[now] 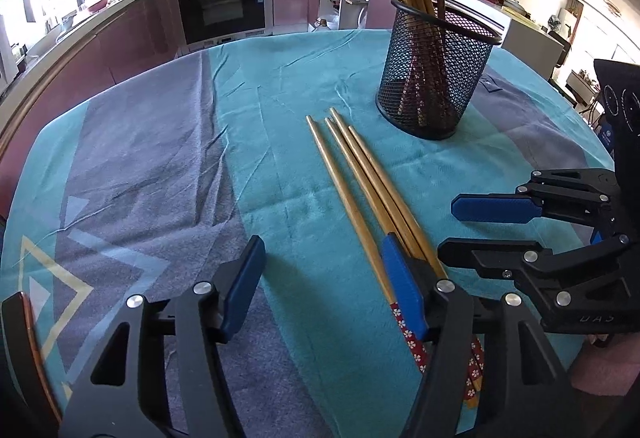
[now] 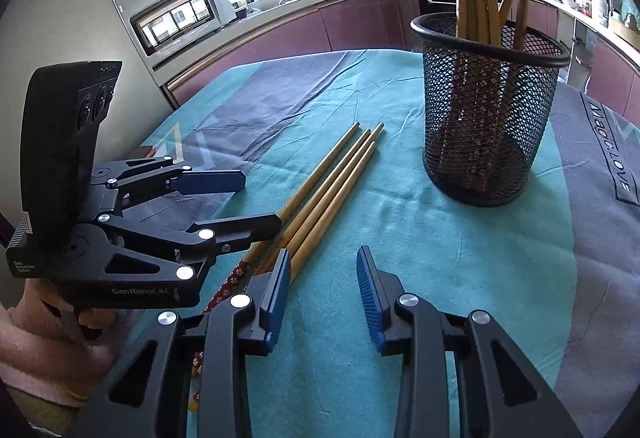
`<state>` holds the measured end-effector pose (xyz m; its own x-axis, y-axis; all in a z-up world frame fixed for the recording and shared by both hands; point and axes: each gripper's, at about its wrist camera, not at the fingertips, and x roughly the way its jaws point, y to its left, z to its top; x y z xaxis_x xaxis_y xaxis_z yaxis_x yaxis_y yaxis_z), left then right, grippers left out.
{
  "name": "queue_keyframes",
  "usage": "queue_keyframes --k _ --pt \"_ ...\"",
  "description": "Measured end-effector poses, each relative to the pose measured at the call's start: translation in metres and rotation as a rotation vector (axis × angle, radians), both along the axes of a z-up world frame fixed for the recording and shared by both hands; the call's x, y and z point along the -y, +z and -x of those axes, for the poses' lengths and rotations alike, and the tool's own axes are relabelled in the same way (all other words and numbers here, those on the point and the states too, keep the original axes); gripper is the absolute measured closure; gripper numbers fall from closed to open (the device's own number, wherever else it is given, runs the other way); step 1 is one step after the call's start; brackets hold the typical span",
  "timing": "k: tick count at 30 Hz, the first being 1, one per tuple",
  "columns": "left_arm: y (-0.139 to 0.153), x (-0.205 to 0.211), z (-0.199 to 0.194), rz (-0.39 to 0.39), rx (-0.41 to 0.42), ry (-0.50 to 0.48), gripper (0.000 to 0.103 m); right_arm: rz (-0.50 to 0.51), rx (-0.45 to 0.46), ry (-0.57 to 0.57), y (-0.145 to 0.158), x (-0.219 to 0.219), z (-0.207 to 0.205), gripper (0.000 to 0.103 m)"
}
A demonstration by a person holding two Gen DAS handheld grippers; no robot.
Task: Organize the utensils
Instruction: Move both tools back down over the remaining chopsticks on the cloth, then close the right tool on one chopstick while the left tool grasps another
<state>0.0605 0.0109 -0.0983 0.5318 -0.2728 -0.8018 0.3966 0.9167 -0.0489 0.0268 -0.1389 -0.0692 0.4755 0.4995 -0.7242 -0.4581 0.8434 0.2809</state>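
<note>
Several chopsticks are already standing in the mesh holder [image 1: 436,74] at the far right; four loose chopsticks [image 1: 360,178] are still lying on the tablecloth [image 1: 160,158] near it. Left gripper [image 1: 320,278] and right gripper [image 2: 324,294] are both hovering with jaws apart, holding nothing, fingers beside the chopstick handles.

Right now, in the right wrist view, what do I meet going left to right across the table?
Left tongs → loose chopsticks lying on the teal cloth → black mesh holder with chopsticks standing in it.
</note>
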Motion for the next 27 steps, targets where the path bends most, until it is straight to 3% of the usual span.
queue_keyframes --k 4,20,27 --pt "-0.0002 -0.0052 -0.0002 0.024 -0.009 0.017 0.05 0.003 0.0 0.013 -0.0013 -0.0042 -0.0001 0.07" --pt "-0.0009 -0.0093 -0.002 0.054 -0.014 0.036 0.052 0.076 0.015 0.011 -0.0013 -0.0064 -0.0001 0.073" --pt "-0.001 -0.0085 -0.0019 0.057 -0.017 0.032 0.062 0.098 0.016 -0.009 -0.0002 -0.0019 -0.0041 0.074"
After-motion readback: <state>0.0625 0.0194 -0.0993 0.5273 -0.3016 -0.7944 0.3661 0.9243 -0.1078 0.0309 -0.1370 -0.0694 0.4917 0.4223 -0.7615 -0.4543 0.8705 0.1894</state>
